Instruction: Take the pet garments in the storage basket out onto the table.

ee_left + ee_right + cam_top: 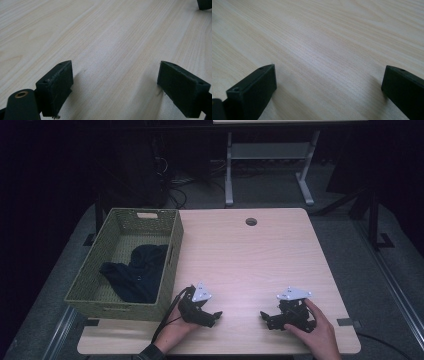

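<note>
The left gripper (216,316) rests on the near part of the wooden table (250,255), held in the person's left hand (172,330), and points toward the right gripper (263,316). Its jaws stand wide apart in the left gripper view, with bare wood between them. The right gripper, held in the right hand (315,330), lies near the front edge and points back at the left one; its jaws are also spread wide over bare wood in the right gripper view. The two grippers face each other with a gap of tabletop between them.

The dark cloth (135,272) lies crumpled inside the green basket (167,270) on the left side of the table. It sits just beyond and to the left of the left gripper, behind the basket wall, and well apart from the right gripper. Neither gripper touches the cloth.
</note>
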A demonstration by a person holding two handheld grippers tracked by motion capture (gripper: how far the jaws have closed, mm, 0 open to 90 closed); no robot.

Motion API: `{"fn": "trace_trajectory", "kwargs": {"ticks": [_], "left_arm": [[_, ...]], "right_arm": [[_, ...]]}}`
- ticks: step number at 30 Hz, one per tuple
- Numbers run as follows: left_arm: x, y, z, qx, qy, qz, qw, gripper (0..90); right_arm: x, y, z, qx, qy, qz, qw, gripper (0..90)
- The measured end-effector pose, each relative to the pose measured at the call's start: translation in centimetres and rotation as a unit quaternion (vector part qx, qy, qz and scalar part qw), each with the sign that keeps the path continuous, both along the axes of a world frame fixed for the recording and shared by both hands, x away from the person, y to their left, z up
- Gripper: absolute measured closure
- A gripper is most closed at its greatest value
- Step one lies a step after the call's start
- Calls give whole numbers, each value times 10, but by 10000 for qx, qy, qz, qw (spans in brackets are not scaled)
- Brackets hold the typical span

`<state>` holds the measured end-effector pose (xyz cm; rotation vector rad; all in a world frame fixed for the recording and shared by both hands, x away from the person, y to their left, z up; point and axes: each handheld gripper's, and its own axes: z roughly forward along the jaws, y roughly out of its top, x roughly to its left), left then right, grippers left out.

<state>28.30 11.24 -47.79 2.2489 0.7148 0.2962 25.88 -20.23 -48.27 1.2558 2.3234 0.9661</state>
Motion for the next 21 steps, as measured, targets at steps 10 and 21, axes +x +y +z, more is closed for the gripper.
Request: {"fn": "trace_trajectory", "kwargs": {"ticks": [10, 21], "left_arm": [[1, -2, 0, 13, 12, 3, 10000, 125], [8, 0, 7, -10, 202, 59, 9998, 128]], "right_arm": [[0, 0, 0, 1, -1, 0, 10000, 0], [0, 0, 0, 0, 0, 0, 10000, 0]]}}
